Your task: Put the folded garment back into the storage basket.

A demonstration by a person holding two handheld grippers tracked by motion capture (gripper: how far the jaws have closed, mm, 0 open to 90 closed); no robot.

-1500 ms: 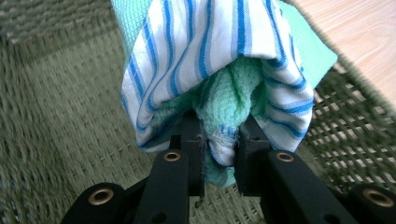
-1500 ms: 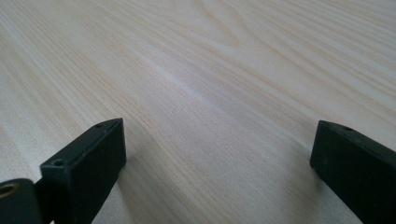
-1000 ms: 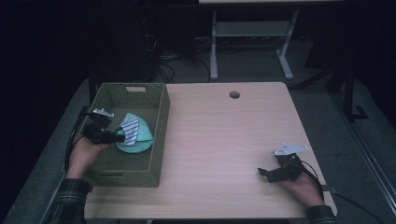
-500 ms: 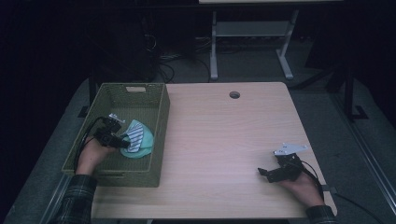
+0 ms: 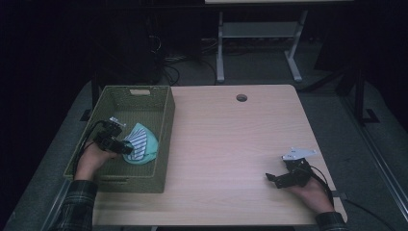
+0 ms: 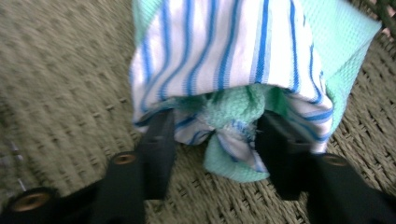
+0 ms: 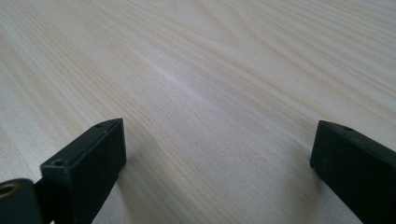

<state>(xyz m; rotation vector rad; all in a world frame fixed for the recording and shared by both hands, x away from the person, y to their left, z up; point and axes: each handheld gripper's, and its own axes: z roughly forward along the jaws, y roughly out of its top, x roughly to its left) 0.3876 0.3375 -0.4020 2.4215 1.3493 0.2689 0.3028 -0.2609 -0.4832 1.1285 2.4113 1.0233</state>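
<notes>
A folded cloth (image 5: 143,144), green with a white and blue striped side (image 6: 224,60), lies on the floor of the olive woven basket (image 5: 166,126) at the table's left. My left gripper (image 5: 126,148) reaches into the basket from the left. Its jaws have just been opening, and they stand apart on either side of the cloth's bunched near end (image 6: 217,126), with no firm grip on it. My right gripper (image 5: 271,179) rests low over the bare wooden table (image 7: 201,70) near the front right, open with nothing between its jaws (image 7: 217,140).
The basket's woven walls (image 5: 110,101) enclose the left hand closely. The light wooden table (image 5: 231,139) has a round cable hole (image 5: 241,97) near its far edge. A white desk frame (image 5: 255,33) stands on the dark floor beyond.
The left gripper has sunk a little into the basket with the cloth, and its jaws have spread apart around it. The right gripper has stayed still.
</notes>
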